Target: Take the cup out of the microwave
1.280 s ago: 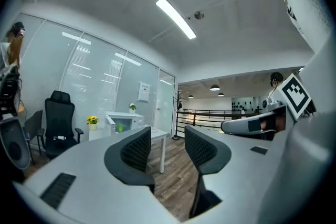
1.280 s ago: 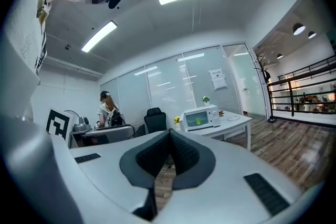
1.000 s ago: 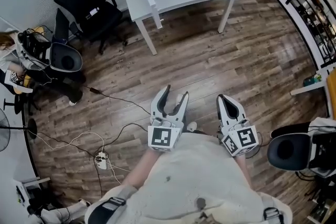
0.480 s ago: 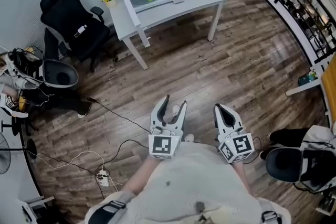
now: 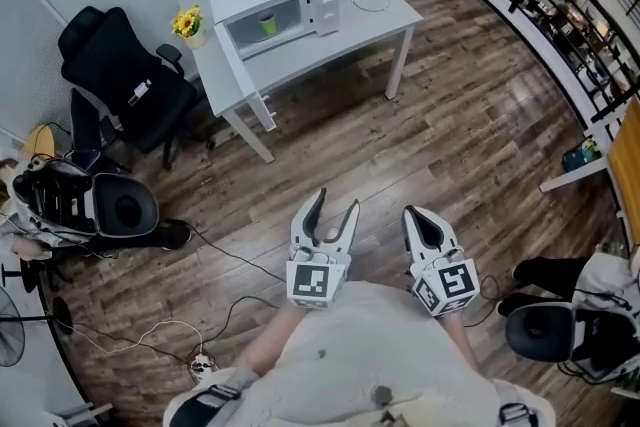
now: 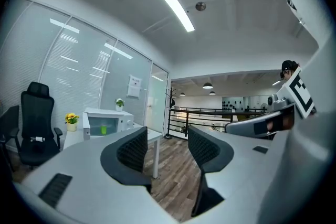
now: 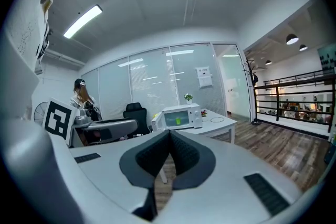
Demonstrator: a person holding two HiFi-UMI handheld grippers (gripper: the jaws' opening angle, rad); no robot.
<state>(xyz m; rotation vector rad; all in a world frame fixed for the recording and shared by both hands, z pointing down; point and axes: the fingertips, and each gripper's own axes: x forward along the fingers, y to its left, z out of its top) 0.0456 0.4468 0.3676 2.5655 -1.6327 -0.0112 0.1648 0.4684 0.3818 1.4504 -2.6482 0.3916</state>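
A small green cup stands inside the white microwave, whose door hangs open, on a white table far ahead. My left gripper is held level over the wood floor, open, its jaws having just opened a little with nothing between them. Beside it my right gripper is shut and empty. In the left gripper view, the left gripper frames the distant microwave and cup. In the right gripper view, the shut right gripper lies below the microwave and cup.
A black office chair stands left of the table, and a sunflower pot sits on the table's left corner. Cables trail across the floor at the lower left. A black railing runs along the right. Another chair is at the lower right.
The table and microwave have drawn closer and shifted left in the head view. Both grippers have travelled forward together, and the left jaws stand slightly wider.
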